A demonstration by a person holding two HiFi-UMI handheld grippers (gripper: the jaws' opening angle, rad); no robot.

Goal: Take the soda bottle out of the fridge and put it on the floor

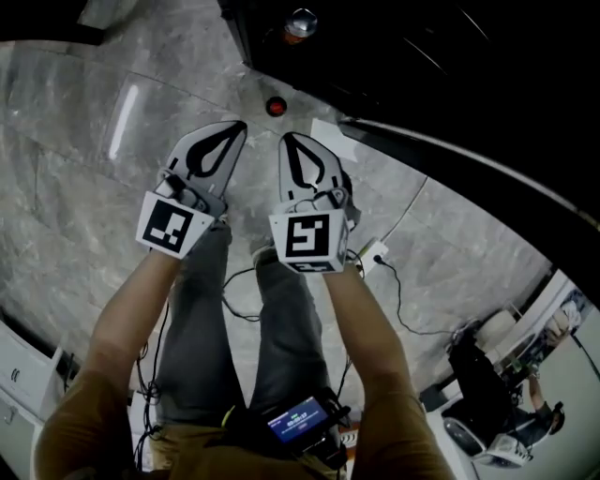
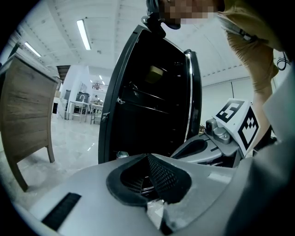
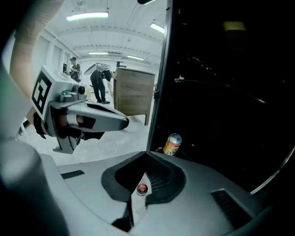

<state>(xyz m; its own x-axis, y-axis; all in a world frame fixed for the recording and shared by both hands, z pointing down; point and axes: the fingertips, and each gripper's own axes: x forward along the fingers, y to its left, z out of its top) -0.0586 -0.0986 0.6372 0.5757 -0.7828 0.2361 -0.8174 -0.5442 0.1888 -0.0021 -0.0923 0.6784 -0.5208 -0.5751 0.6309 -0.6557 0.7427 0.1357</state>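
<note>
Left gripper [image 1: 232,131]: jaws closed together, holding nothing. Soda bottle [image 1: 276,106]: red cap showing, on the marble floor [image 1: 75,141] just ahead of both grippers. Right gripper [image 1: 289,142]: jaws closed, empty. Can [image 1: 300,23]: inside the open black fridge [image 1: 450,75].

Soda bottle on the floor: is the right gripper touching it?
Apart. Head view shows bare floor between the soda bottle and the right gripper.

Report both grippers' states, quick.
Left gripper: closed, holding nothing.
Right gripper: closed, holding nothing.
</note>
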